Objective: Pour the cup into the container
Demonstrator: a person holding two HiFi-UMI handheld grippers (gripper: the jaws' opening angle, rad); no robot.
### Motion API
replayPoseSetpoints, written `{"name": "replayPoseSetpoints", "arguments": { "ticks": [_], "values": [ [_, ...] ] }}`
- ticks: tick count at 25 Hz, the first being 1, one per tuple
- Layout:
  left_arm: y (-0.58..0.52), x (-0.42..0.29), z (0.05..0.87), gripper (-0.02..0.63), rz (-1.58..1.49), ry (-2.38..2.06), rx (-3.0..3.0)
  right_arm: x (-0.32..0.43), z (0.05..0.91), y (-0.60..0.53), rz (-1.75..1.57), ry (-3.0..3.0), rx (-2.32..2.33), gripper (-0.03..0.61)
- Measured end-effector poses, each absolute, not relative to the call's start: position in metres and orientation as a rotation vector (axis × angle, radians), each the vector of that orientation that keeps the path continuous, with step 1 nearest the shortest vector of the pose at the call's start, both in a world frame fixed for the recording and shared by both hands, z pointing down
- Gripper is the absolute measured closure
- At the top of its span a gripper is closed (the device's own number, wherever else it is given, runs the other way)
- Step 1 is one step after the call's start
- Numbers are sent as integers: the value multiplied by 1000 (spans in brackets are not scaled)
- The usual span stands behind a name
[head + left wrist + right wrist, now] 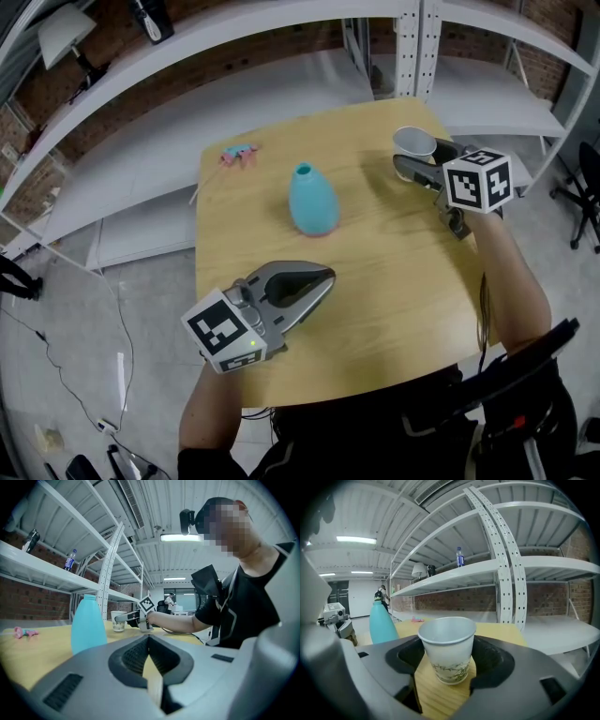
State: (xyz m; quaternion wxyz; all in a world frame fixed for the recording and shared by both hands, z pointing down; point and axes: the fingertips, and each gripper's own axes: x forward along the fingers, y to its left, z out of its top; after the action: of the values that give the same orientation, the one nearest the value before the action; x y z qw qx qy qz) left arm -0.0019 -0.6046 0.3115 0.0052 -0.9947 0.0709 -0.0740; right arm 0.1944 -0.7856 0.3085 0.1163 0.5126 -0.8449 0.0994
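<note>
A white paper cup (pixel 447 648) with a green print stands upright between the jaws of my right gripper (pixel 447 645), which is shut on its sides. Its base is at the tabletop near the far right corner of the wooden table (pixel 394 281). The head view shows the cup (pixel 413 142) and right gripper (pixel 419 153) there. The container, a teal narrow-necked bottle (pixel 312 199), stands mid-table, left of the cup. My left gripper (pixel 314 281) is shut and holds nothing, low over the table's near side and pointing at the bottle (pixel 88 623).
A small pink object (pixel 240 155) lies at the table's far left corner. White metal shelving (pixel 417 47) runs behind the table, with a plastic bottle (pixel 460 556) on a shelf. The table's right edge is close to the cup.
</note>
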Motion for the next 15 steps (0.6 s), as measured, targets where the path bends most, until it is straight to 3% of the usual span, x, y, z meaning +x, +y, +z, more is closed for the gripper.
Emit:
{"name": "replayPoseSetpoints", "arguments": {
  "ticks": [12,15],
  "values": [
    [-606,-1,313,612,-235,227,-3116,192,321,-785,291,-2477,1504,264],
    [-607,-2,312,612,-236,241,-3121,194,321,-780,275,-2456,1511,236]
  ]
}}
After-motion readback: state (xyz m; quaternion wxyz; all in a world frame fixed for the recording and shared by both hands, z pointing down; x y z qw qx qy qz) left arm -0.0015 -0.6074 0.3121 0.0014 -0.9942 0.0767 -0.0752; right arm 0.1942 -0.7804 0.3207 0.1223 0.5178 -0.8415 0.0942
